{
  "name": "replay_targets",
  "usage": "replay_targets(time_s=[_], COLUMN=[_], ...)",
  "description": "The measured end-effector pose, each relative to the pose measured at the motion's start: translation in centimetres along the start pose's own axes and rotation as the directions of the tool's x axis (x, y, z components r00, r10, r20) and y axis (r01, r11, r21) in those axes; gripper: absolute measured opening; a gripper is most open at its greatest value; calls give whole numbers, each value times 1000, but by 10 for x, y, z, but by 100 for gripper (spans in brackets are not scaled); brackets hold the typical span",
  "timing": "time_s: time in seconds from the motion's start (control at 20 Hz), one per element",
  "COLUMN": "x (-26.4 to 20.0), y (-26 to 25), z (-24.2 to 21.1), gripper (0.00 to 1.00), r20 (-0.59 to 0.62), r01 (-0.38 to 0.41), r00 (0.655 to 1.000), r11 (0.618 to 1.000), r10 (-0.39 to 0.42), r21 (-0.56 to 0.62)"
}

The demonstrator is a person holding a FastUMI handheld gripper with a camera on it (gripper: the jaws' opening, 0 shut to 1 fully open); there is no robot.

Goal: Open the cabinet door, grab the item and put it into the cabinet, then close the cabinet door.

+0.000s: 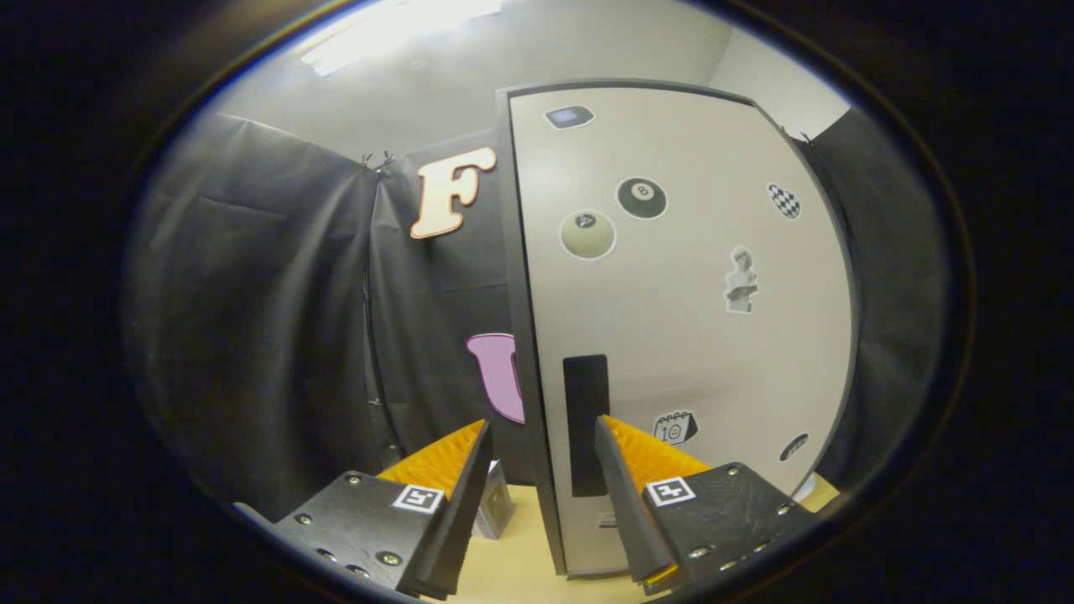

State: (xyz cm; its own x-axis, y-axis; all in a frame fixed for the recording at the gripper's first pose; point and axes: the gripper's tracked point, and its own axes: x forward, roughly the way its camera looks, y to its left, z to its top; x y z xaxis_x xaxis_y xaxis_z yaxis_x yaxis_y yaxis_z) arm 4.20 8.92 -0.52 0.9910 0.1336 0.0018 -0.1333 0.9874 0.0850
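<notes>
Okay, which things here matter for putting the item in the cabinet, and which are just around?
For the job:
cabinet, shut
cabinet door
dark door handle, just ahead, between the fingers
small box on the table, by the cabinet, probably the item
gripper, open, holding nothing

Just around:
stickers on the door
wooden table
black curtain

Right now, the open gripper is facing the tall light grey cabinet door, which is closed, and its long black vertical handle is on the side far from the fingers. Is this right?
One detail is wrong. In the gripper view, the long black vertical handle sits just ahead of the open gripper, between its fingers, not far away. The tall light grey cabinet door is closed, as you said.
</notes>
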Motion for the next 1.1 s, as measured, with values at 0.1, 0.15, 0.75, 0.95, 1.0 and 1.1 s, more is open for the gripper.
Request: replay_targets(time_s=[0.1, 0.15, 0.75, 0.95, 1.0, 1.1], x=[8, 11, 28, 45, 49, 54], y=[6, 5, -37, -40, -38, -31], z=[-2, -3, -2, -16, -18, -23], gripper=[73, 73, 67, 68, 68, 68], r20=[3, 5, 36, -19, -22, -28], r01=[-12, -4, 147, 151, 151, 141], r00=[1000, 1000, 989, 988, 988, 990], r11=[1000, 1000, 988, 988, 988, 990], r10=[12, 4, -146, -152, -152, -141], r21=[5, 2, -54, -40, -40, -27])
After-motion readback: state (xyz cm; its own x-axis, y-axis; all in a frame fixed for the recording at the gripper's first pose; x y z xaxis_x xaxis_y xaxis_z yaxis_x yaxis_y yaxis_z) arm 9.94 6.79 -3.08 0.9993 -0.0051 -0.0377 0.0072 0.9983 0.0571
